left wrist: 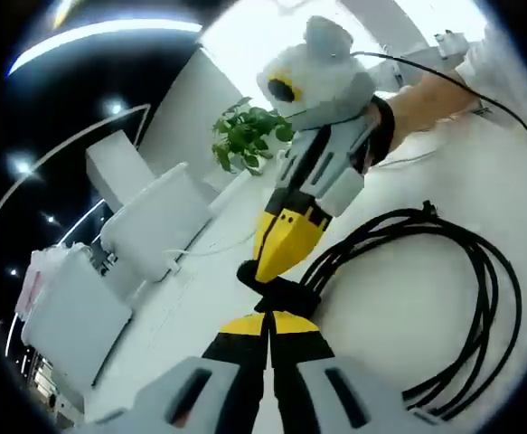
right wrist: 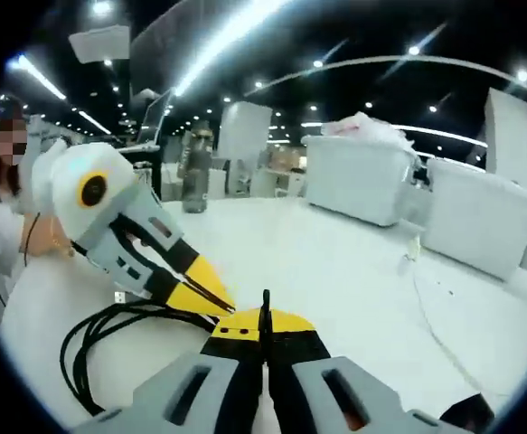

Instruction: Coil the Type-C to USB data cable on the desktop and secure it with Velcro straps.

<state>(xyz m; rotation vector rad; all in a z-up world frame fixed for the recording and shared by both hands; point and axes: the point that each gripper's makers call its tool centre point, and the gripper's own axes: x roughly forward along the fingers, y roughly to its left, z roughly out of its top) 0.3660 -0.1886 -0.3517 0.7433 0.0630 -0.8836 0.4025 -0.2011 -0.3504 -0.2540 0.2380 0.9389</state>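
Black data cable (left wrist: 462, 298), coiled in loops, lay on the white worktop (left wrist: 399, 316). Velcro strap (left wrist: 279, 291) wrapped the bundle at one side. Left gripper (left wrist: 268, 327) and right gripper (left wrist: 265, 268): jaws closed, both pinching the strap. Risk: uneven pulling could slip the strap, letting the loops spring apart.
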